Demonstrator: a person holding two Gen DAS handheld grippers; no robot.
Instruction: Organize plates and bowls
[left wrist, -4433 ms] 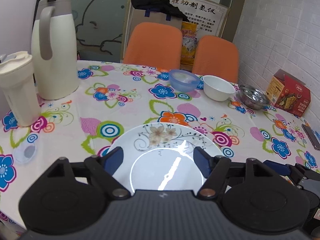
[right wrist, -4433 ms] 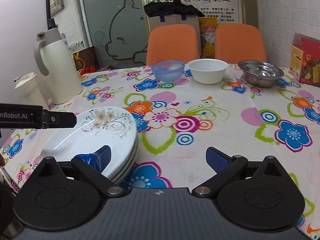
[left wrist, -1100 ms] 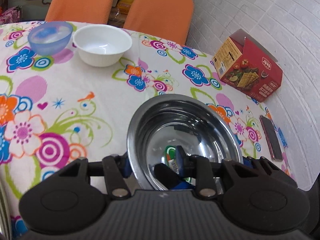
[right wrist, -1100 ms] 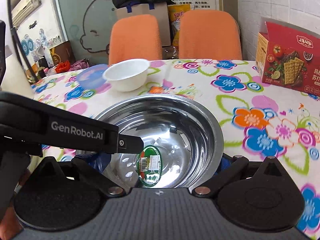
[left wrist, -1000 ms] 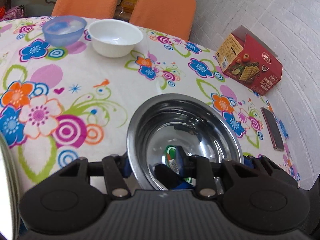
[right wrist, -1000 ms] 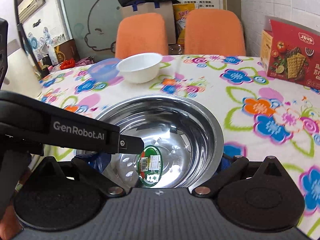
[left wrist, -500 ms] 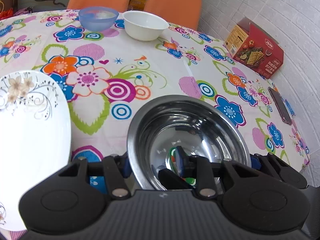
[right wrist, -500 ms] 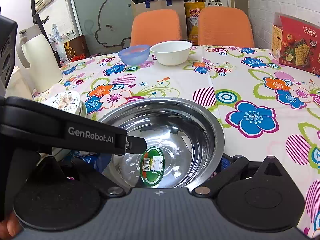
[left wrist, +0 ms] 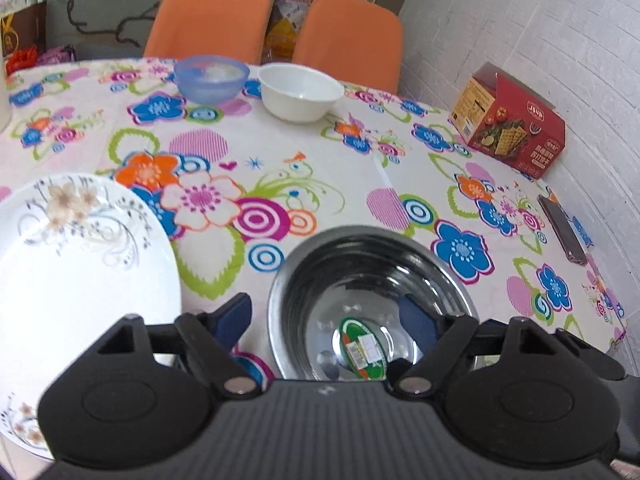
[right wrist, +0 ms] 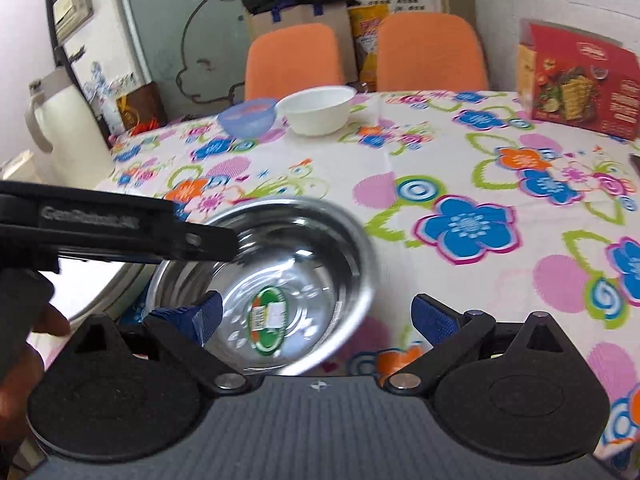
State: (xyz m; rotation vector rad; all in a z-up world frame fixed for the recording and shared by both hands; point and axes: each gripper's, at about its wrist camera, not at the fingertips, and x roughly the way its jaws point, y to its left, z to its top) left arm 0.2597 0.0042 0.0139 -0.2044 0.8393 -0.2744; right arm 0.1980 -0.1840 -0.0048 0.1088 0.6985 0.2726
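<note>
The steel bowl (left wrist: 372,304) sits on the surface just right of the stacked plates (left wrist: 76,264), its near rim between the left gripper (left wrist: 326,316) fingers, which are spread and grip nothing. The right gripper (right wrist: 316,314) is likewise spread wide, with the bowl at its left finger. A stray pad could catch the rim and skid or tip the bowl against the plates. Half a second ago the left fingers pinched that rim; they have since let go.

Steel bowl (left wrist: 372,280) upright beside floral plates (left wrist: 72,264)
</note>
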